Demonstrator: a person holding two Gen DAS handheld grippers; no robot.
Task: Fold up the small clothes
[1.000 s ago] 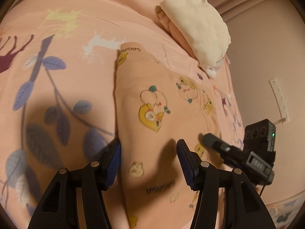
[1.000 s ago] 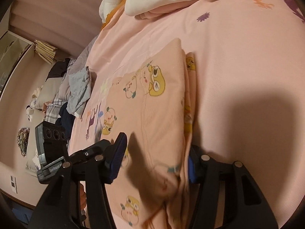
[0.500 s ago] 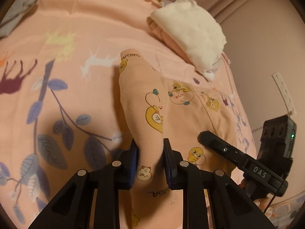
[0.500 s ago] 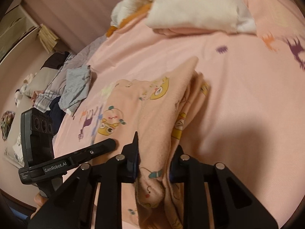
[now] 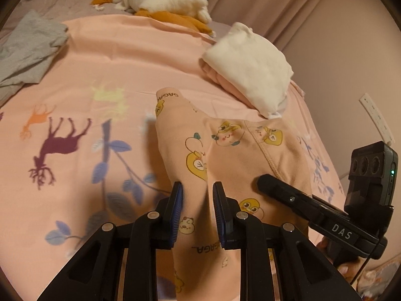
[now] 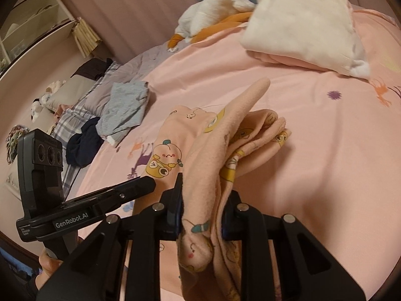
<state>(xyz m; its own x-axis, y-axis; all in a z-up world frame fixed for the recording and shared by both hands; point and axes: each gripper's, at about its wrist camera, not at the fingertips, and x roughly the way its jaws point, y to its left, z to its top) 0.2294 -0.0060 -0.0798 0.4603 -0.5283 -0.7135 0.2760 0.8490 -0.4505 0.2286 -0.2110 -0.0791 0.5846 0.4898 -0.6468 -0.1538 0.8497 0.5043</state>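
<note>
A small pink garment (image 5: 225,155) printed with yellow cartoon animals lies partly folded on a pink bedspread (image 5: 105,60). My left gripper (image 5: 197,200) is shut on its near left edge, and the cloth rises between the blue pads. In the right wrist view the same pink garment (image 6: 208,150) hangs in bunched layers, and my right gripper (image 6: 201,205) is shut on its near right edge. Each gripper shows in the other's view: the right gripper (image 5: 313,205) at the garment's right, the left gripper (image 6: 95,200) at its left. The far end of the garment still rests on the bed.
A folded stack with a white garment (image 5: 250,75) on top sits behind the pink one. A white and orange plush toy (image 5: 165,2) lies at the bed's head. Grey clothes (image 5: 27,47) and a dark item (image 6: 82,145) lie to the left. A wall (image 5: 351,62) is on the right.
Both grippers went from open around the garment's near edge to shut on it. Both then rose, lifting the near end off the bed, so more of the room shows.
</note>
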